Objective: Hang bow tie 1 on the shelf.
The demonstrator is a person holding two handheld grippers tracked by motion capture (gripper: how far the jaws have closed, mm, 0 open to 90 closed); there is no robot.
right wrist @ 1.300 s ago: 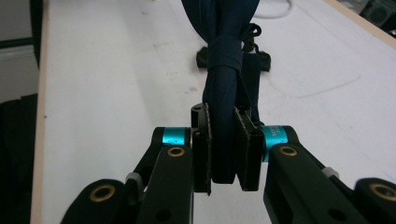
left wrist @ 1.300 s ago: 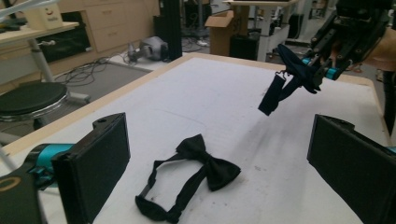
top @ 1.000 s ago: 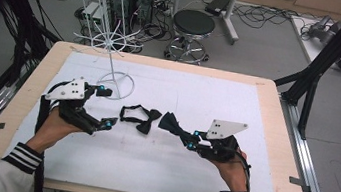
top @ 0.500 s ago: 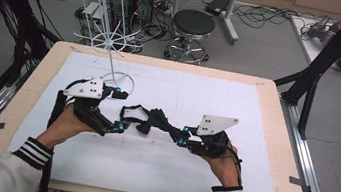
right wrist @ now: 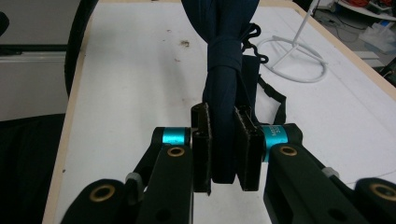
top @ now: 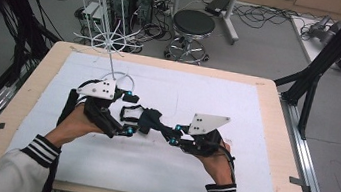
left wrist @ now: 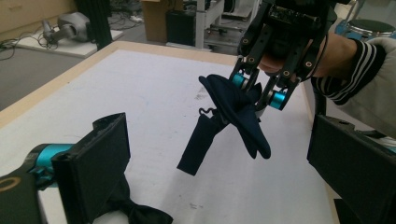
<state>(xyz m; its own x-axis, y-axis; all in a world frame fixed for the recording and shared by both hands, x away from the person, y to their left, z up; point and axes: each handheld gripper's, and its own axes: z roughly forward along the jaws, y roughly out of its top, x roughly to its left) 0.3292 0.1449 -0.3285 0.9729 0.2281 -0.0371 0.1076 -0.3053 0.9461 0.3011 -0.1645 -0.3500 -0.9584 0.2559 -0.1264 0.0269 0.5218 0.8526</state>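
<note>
Navy bow tie (right wrist: 226, 70), frame centre: right gripper (right wrist: 227, 154) fingers clenched on it, left gripper (top: 128, 114) fingers released; next, likely grasping the strap.

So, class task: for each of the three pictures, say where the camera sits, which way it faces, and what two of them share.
High view: above the person's side, facing forward and down on the table; both forearms and grippers enter from below.
Left gripper view: on the left gripper, facing the right gripper holding the bow tie.
Right gripper view: looks along its own jaws, clamped on the bow tie.
Shared: the bow tie and the white stand's ring base.
</note>
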